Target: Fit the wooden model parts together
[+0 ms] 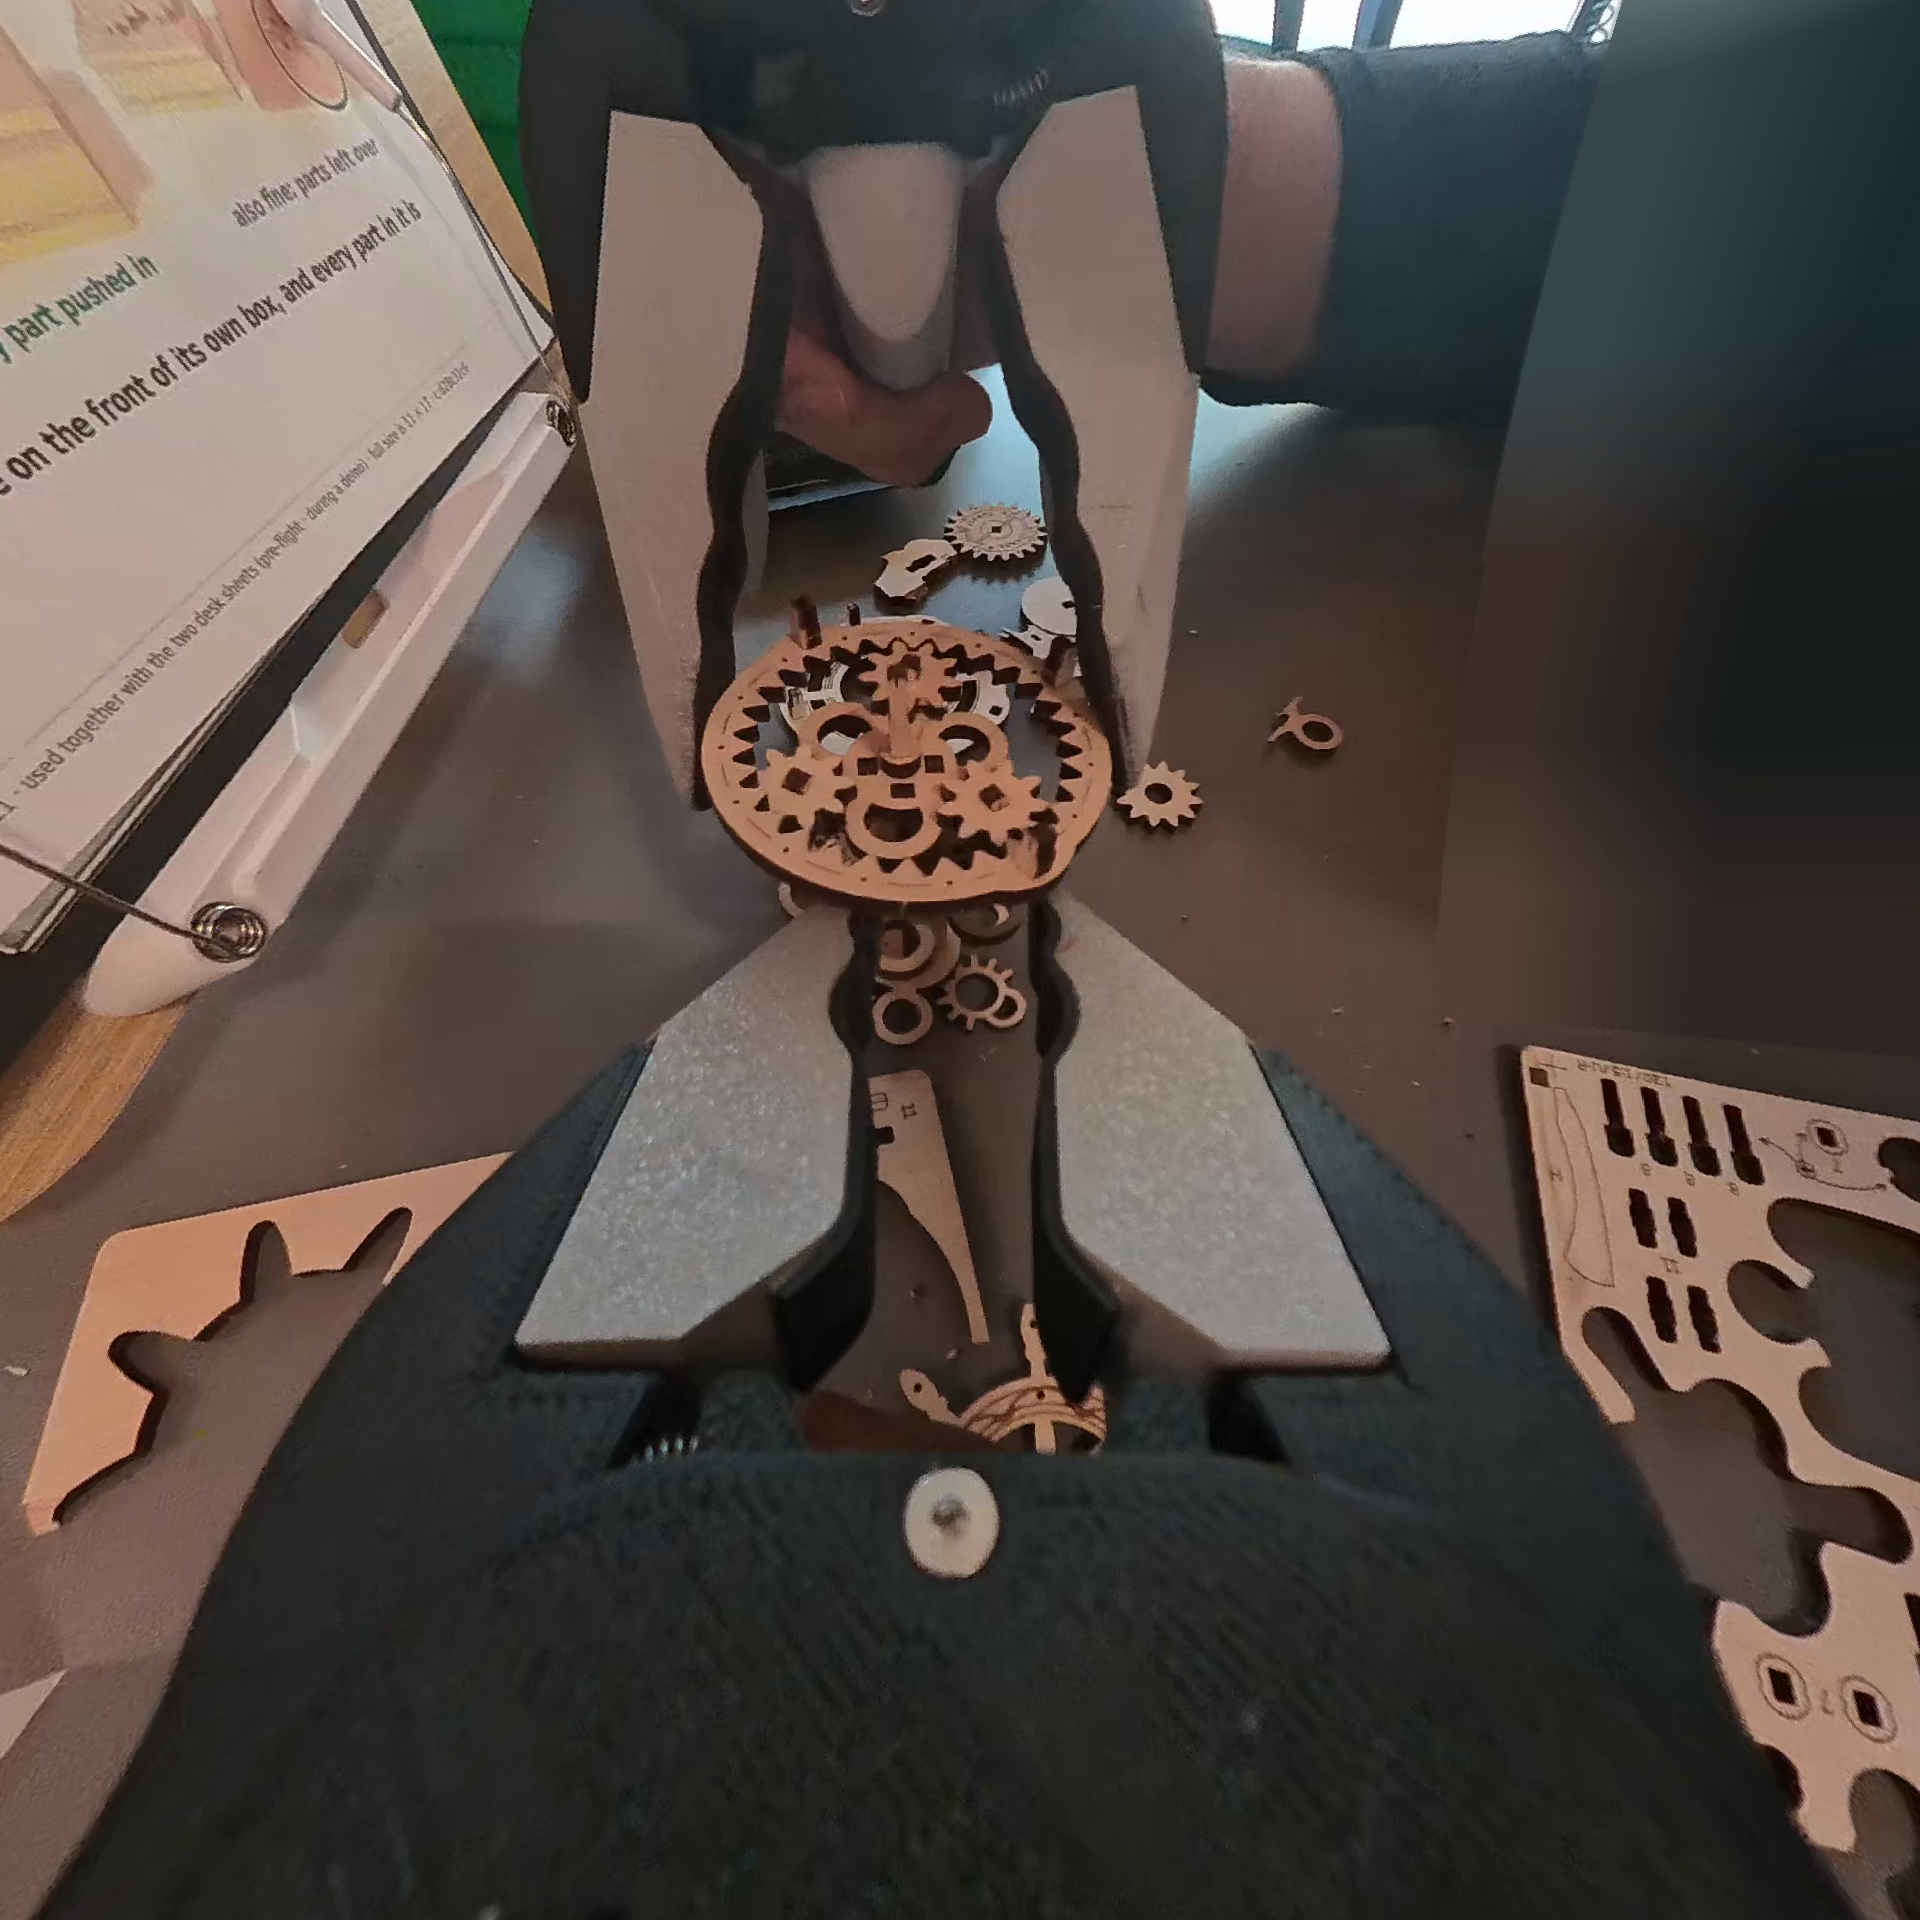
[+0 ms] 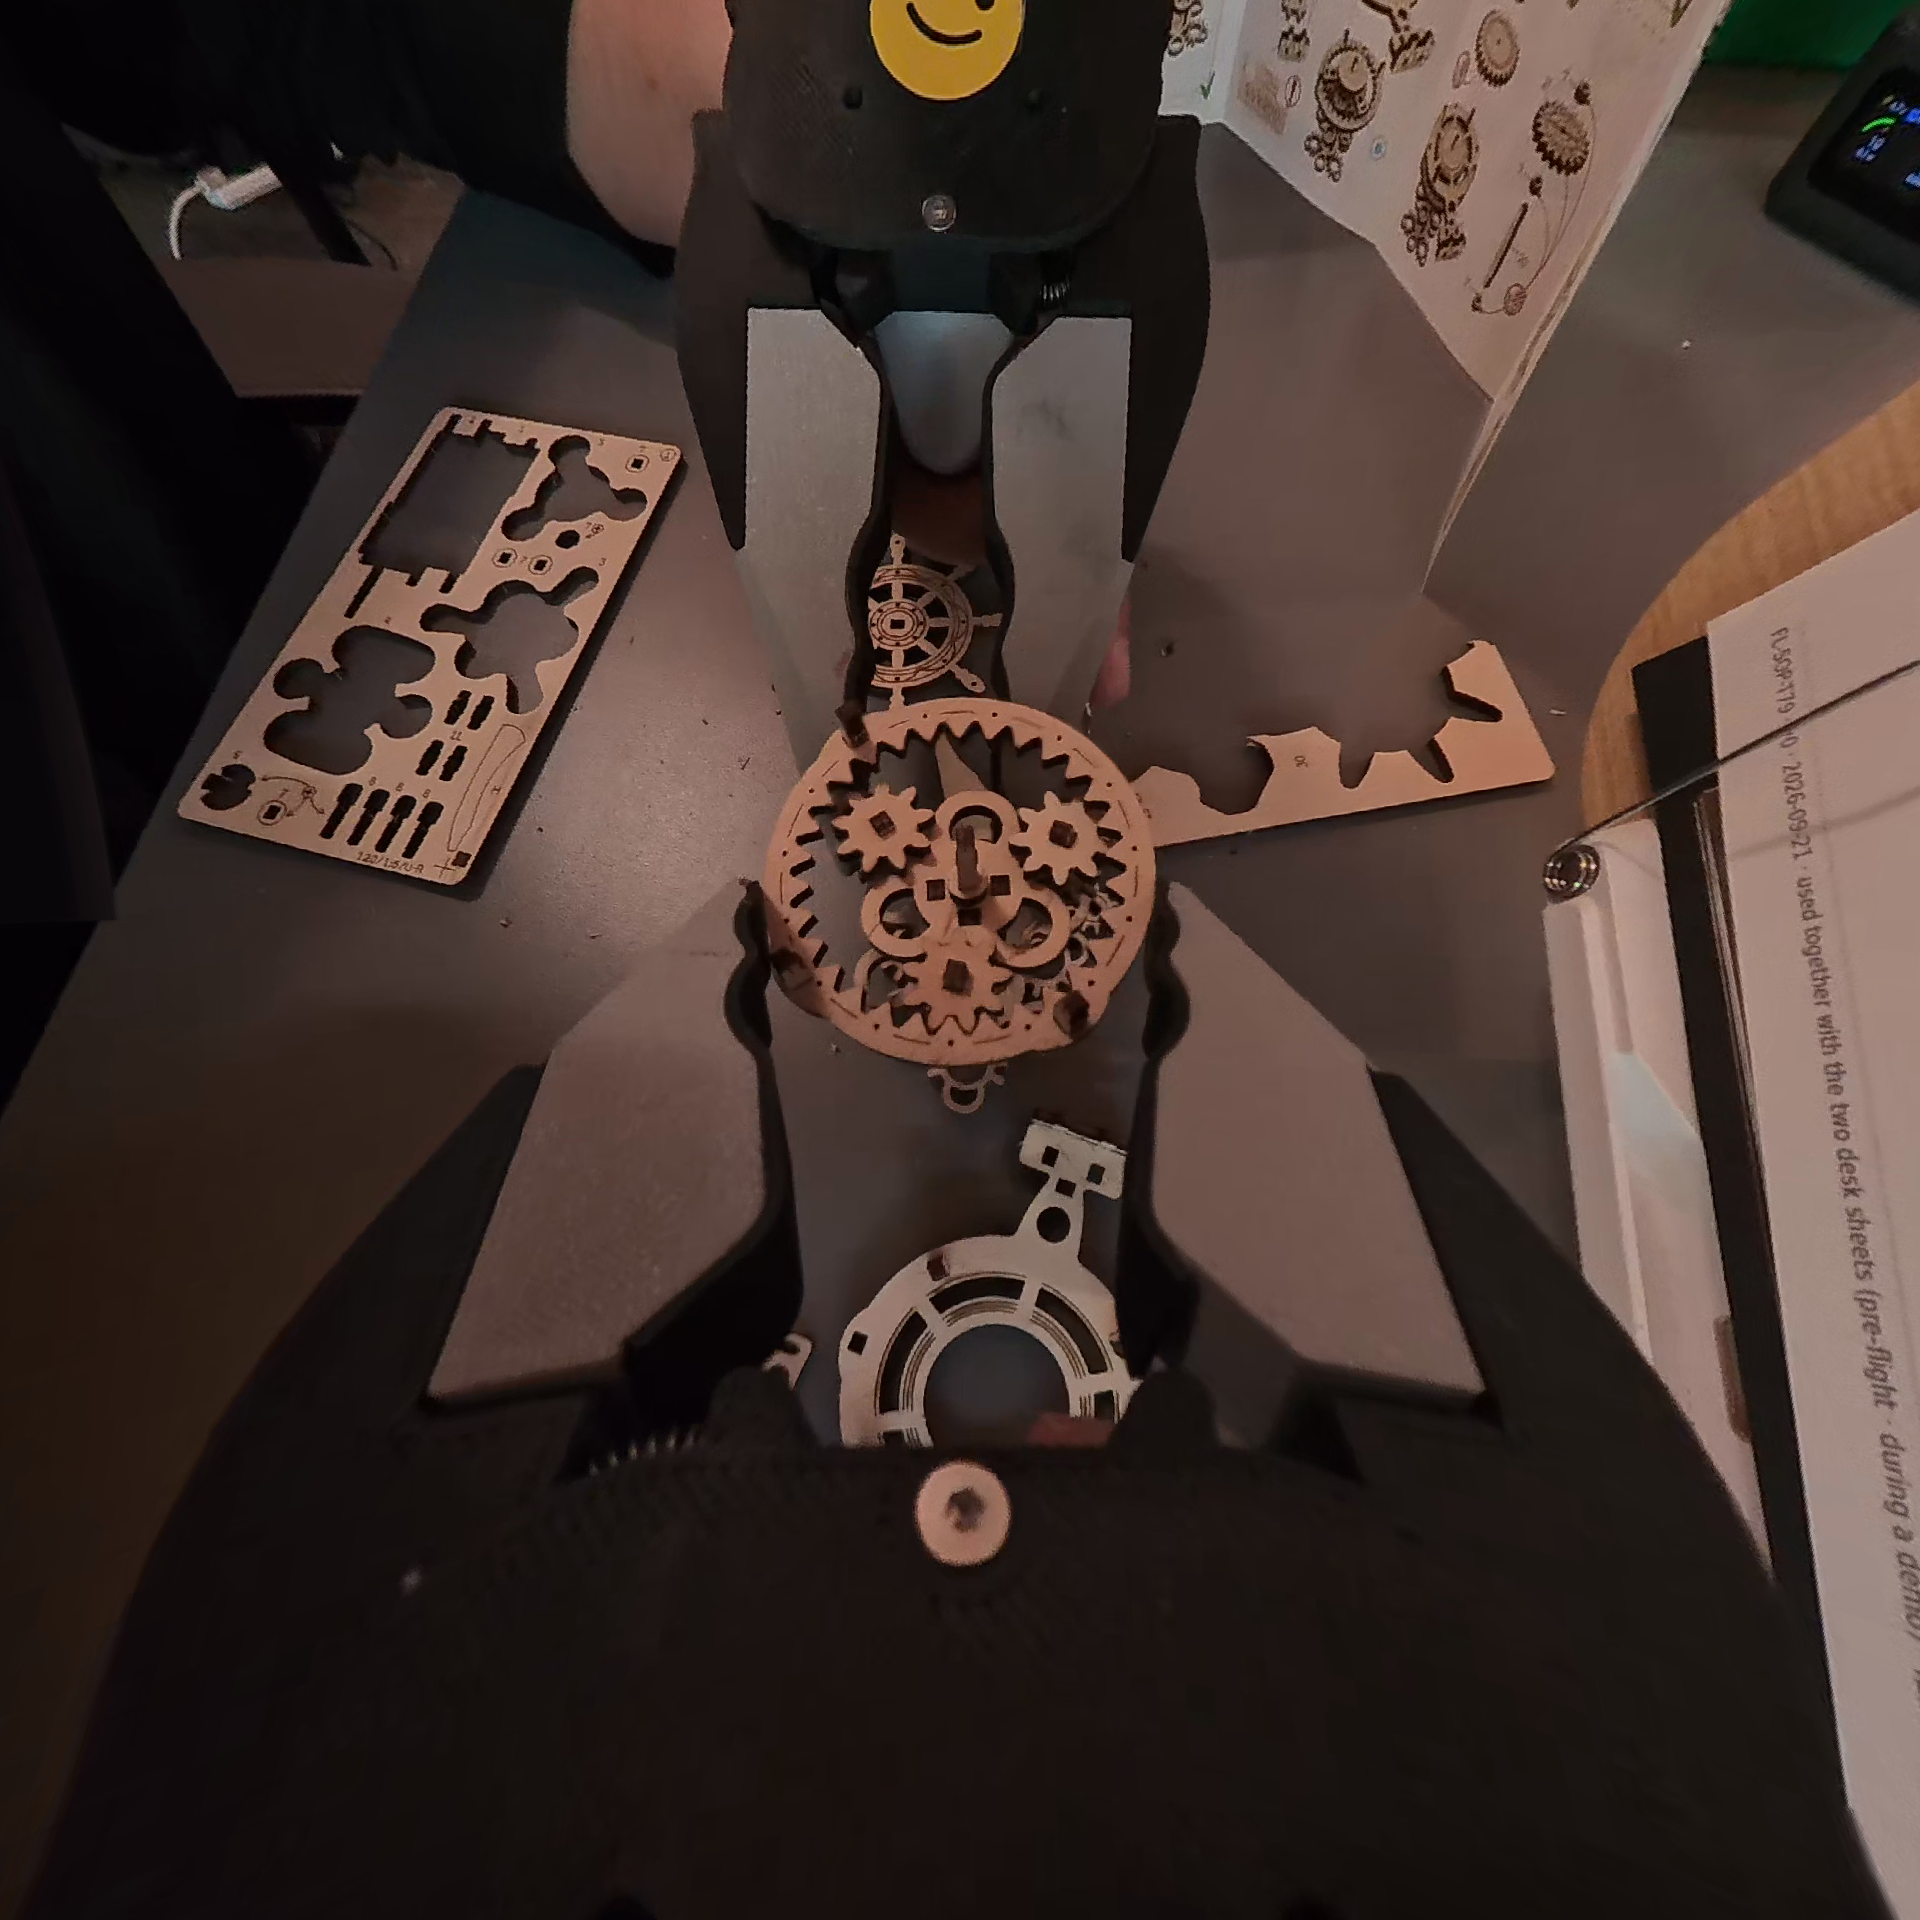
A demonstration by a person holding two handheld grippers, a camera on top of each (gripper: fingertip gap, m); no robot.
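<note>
The right tongs clench the gear disc across its width, a toothed plywood ring with three small cogs around a central peg. The left tongs meet the disc's rim opposite, narrowly parted; whether they pinch it cannot be told. A yellow smiley sticker, cut off by the frame, sits on their body. Beyond the disc a ship's-wheel part is half hidden between the fingers. Beside the disc on the grey desk lie a punched-out sheet with small engraved numbers, a loose cog and a printed page on a stand.
</note>
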